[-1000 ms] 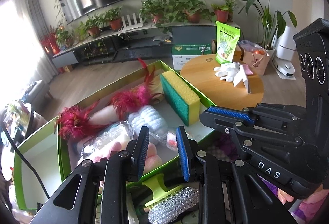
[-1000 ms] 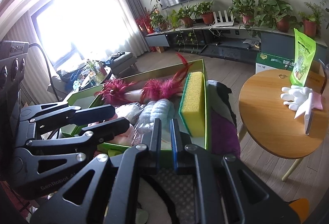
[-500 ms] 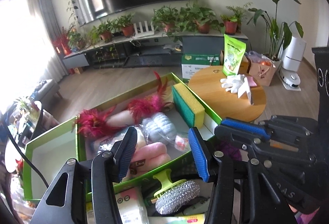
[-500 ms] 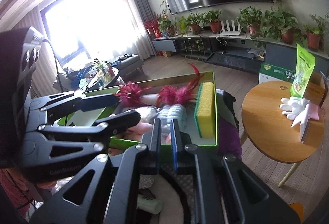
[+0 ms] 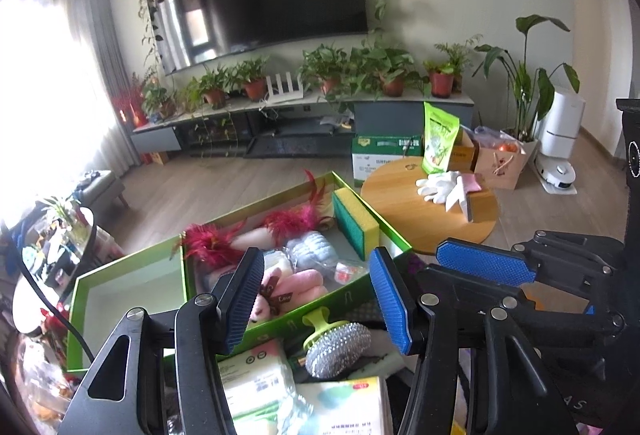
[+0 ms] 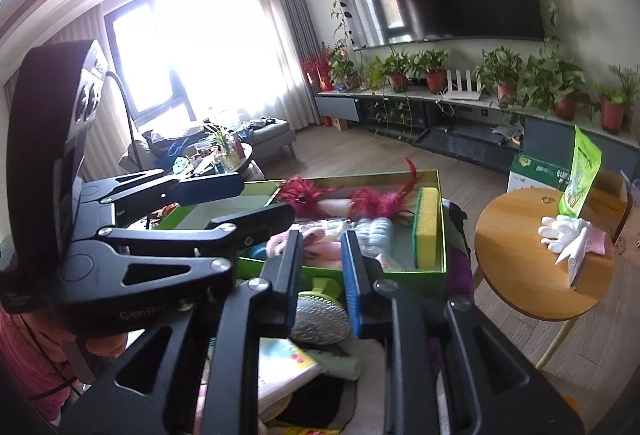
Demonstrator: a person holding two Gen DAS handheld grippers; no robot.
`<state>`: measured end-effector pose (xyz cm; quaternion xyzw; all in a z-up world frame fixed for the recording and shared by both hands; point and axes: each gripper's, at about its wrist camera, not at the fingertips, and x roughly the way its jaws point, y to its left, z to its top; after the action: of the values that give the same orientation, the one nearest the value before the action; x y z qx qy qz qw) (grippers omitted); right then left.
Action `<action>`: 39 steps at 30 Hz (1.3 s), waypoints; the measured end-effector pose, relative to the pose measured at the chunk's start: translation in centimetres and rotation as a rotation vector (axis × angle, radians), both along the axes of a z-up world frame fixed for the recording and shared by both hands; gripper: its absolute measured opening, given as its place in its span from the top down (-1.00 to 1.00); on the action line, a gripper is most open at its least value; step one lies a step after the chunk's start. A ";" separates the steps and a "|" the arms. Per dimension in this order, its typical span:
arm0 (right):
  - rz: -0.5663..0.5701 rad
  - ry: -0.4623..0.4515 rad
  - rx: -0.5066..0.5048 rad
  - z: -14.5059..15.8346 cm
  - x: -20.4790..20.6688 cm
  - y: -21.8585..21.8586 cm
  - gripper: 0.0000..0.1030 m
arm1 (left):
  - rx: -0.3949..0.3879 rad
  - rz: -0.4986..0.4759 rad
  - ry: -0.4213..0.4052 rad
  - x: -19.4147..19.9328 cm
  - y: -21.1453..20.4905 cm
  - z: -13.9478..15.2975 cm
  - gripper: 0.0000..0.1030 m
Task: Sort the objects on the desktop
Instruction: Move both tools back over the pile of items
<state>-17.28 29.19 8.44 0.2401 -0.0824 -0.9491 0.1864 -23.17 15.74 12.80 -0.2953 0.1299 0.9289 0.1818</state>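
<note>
Left gripper (image 5: pixel 320 299), black-framed with blue ribbed pads, hovers with its jaws spread wide and nothing between them, above a clutter of small goods; the right gripper (image 6: pixel 322 275) sits just beside it, its jaws parted by a narrower gap and likewise empty. Directly below both lies a silver steel-wool scrubber with a lime-green plastic handle (image 5: pixel 336 343), resting among white printed packets (image 5: pixel 256 375) just in front of the near wall of a shallow green cardboard box (image 5: pixel 344 299). Inside the box: a yellow-and-green rectangular sponge (image 5: pixel 354 227) standing on edge against the right-hand wall, magenta feather toys (image 5: pixel 248 231) along the far side, a pale blue knitted bundle (image 5: pixel 308 249) near the middle, and a pink plush item (image 5: pixel 298 285) toward the near wall. A second, open green box tray (image 5: pixel 120 283) adjoins it on the left. Well apart, to the right, stands a round wooden side table (image 6: pixel 516 263) bearing white gloves (image 6: pixel 560 235) and an upright green printed pouch (image 6: pixel 580 175).
</note>
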 end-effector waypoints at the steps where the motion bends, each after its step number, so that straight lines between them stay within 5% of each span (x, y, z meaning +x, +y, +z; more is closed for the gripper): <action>1: 0.002 0.005 0.004 0.2 0.5 -0.2 0.57 | 0.001 0.000 0.005 0.5 -0.2 0.2 -0.08; 14: 0.030 0.036 0.039 1.8 6.2 -3.4 0.41 | 0.057 0.000 0.023 6.4 -3.7 1.3 -0.08; 39: 0.075 -0.032 0.013 -1.3 11.8 -6.2 0.38 | 0.071 0.029 0.012 13.2 -6.6 -1.9 -0.08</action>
<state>-5.43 22.99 7.10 0.2594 -0.0700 -0.9380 0.2189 -10.00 9.10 10.95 -0.2848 0.0938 0.9373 0.1779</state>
